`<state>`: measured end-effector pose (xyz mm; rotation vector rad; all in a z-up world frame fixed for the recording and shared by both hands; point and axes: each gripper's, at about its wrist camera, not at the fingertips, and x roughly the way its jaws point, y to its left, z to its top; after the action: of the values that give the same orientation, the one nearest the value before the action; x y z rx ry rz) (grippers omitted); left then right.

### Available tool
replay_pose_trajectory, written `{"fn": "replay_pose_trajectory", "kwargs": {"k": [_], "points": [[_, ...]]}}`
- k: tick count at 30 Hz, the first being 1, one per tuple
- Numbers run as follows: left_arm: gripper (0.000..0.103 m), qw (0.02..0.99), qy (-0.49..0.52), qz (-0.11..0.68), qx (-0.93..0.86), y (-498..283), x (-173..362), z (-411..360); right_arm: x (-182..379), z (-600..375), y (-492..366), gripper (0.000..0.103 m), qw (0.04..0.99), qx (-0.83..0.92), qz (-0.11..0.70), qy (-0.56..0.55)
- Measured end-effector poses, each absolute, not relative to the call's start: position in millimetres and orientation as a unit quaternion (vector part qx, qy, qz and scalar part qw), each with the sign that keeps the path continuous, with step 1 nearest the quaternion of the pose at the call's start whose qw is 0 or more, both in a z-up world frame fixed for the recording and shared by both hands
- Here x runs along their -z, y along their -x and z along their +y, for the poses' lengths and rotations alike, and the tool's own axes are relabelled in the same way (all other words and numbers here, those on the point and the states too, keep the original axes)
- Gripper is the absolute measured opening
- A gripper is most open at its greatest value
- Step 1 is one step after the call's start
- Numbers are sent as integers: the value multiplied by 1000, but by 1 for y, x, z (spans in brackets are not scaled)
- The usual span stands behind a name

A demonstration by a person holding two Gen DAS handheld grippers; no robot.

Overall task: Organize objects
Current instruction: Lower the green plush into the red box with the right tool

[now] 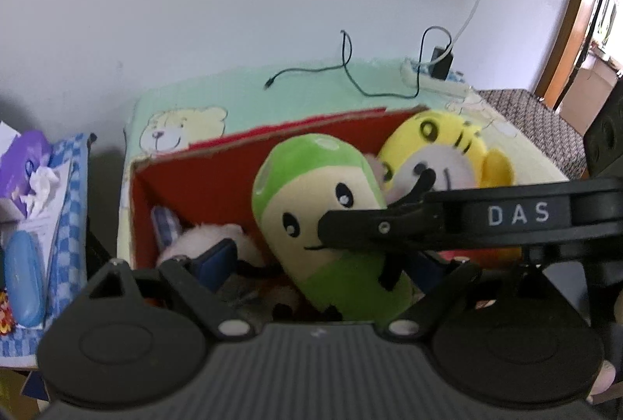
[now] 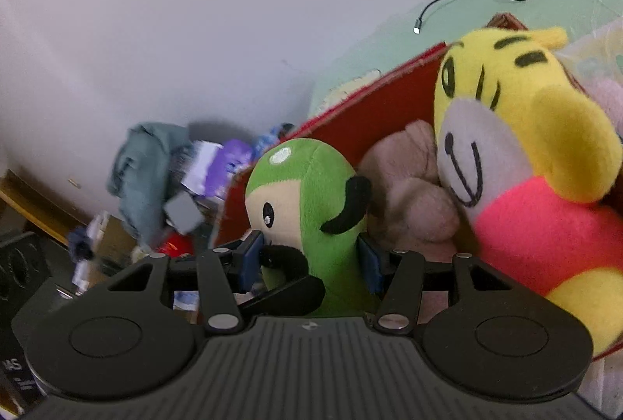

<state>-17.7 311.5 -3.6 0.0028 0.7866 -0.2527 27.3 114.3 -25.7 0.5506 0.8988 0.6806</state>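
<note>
A green plush toy with a cream face stands tilted in a red cardboard box. My right gripper is shut on the green plush, its blue pads pressing both sides of the body. In the left wrist view its black finger reaches in from the right across the toy's face. My left gripper is open wide around the toy's lower body, with a gap between its left pad and the toy. A yellow tiger plush leans in the box's right corner.
A pink plush and a white plush lie inside the box. The box sits on a pale green bear blanket with a black cable and a power strip. A purple tissue pack and a blue case lie left.
</note>
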Motion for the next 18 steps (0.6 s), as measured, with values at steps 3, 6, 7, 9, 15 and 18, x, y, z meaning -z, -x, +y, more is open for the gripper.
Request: {"fn": "replay_pose_trajectory", "kwargs": {"k": [3, 6, 7, 9, 15, 18], "points": [[94, 914, -8, 388, 117, 18, 11, 313, 35, 121, -34, 55, 812, -320, 426, -239], [95, 913, -2, 392, 112, 19, 17, 322, 35, 138, -39, 57, 814, -322, 432, -215], [95, 912, 2, 394, 111, 19, 18, 323, 35, 139, -39, 57, 816, -323, 430, -211], [95, 912, 10, 395, 111, 19, 18, 326, 35, 138, -38, 59, 817, -325, 429, -205], [95, 911, 13, 400, 101, 23, 18, 328, 32, 126, -36, 58, 812, -324, 421, -241], [95, 909, 17, 406, 90, 25, 18, 331, 28, 121, -35, 40, 817, -323, 408, -247]]}}
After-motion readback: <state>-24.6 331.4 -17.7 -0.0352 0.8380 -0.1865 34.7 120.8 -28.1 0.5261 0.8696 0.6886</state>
